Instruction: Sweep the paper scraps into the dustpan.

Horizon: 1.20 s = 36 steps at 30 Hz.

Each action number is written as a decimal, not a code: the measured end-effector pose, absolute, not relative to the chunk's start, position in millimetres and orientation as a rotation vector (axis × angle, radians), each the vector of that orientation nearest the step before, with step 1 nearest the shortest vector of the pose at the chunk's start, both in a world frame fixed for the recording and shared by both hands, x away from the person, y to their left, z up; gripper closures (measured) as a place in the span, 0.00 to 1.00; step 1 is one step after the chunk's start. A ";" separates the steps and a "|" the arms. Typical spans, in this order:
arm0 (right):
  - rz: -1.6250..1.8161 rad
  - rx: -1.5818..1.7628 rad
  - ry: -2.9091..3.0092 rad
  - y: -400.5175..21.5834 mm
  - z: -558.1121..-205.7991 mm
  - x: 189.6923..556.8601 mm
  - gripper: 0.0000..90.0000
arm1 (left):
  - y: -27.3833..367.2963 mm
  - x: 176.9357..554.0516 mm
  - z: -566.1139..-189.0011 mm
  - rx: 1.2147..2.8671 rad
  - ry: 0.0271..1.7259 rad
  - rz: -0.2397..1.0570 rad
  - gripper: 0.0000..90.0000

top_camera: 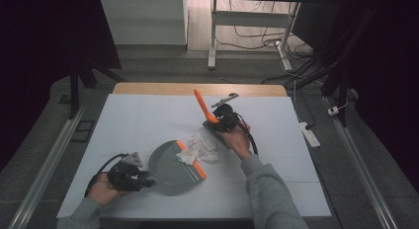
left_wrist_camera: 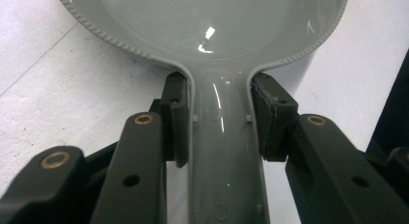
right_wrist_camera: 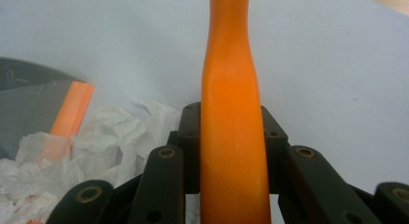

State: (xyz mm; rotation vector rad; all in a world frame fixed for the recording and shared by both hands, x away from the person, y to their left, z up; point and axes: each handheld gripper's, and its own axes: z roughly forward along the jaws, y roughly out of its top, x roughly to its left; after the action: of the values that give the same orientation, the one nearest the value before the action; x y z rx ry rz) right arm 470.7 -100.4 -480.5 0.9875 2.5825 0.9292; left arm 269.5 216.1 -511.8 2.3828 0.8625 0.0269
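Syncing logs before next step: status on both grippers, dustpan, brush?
Left gripper shut on grey dustpan handle. Right gripper shut on orange brush handle. Crumpled paper at dustpan's orange lip. Nothing in the way.

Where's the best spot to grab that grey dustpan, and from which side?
By its narrow handle, coming from the person's side, opposite the orange-edged lip. The handle is slim enough to fit between two jaws, while the pan is wide and flat. The left hand-held gripper is clamped there.
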 end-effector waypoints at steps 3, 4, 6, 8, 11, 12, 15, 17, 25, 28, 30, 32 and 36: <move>0.931 1.003 2.601 -99.1 -483.5 468.6 0.78 | 215.9 269.3 -511.6 2.381 0.865 0.026 0.69; 0.931 1.001 2.604 -98.9 -484.0 468.0 0.78 | 215.9 269.3 -511.6 2.381 0.865 0.026 0.69; 0.927 0.999 2.612 -98.3 -484.7 466.1 0.78 | 216.1 269.5 -511.6 2.381 0.865 0.025 0.69; 0.932 1.004 2.621 -97.2 -485.8 463.8 0.78 | 216.0 269.4 -511.6 2.381 0.866 0.025 0.69; 0.969 1.014 2.637 -96.5 -487.1 460.7 0.78 | 215.8 269.4 -511.6 2.380 0.867 0.026 0.69; 0.971 1.010 2.641 -95.7 -487.4 459.5 0.78 | 215.7 269.3 -511.6 2.380 0.867 0.026 0.69; 0.965 0.994 2.654 -92.3 -487.8 455.1 0.78 | 215.5 269.3 -511.5 2.380 0.868 0.026 0.69; 0.978 0.985 2.662 -89.5 -487.8 451.6 0.78 | 215.4 269.2 -511.5 2.380 0.869 0.026 0.69; 1.074 0.933 2.744 -67.4 -491.2 428.5 0.78 | 215.2 269.6 -511.4 2.383 0.865 0.025 0.69; 1.114 0.879 2.793 -56.2 -490.1 417.3 0.78 | 215.2 269.7 -511.5 2.383 0.865 0.024 0.69; 1.145 0.851 2.803 -51.2 -484.5 410.3 0.78 | 215.2 269.7 -511.5 2.384 0.865 0.025 0.69; 1.183 0.832 2.788 -50.7 -476.3 406.9 0.78 | 214.8 269.3 -511.5 2.380 0.868 0.025 0.69; 1.200 0.817 2.714 -60.0 -459.4 409.5 0.78 | 215.0 269.3 -511.5 2.383 0.865 0.027 0.69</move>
State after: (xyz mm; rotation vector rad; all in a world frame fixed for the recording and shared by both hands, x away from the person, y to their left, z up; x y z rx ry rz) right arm 409.5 -60.0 -459.4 0.8167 2.7143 1.2003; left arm 269.3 215.0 -511.5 2.3826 0.8655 0.0268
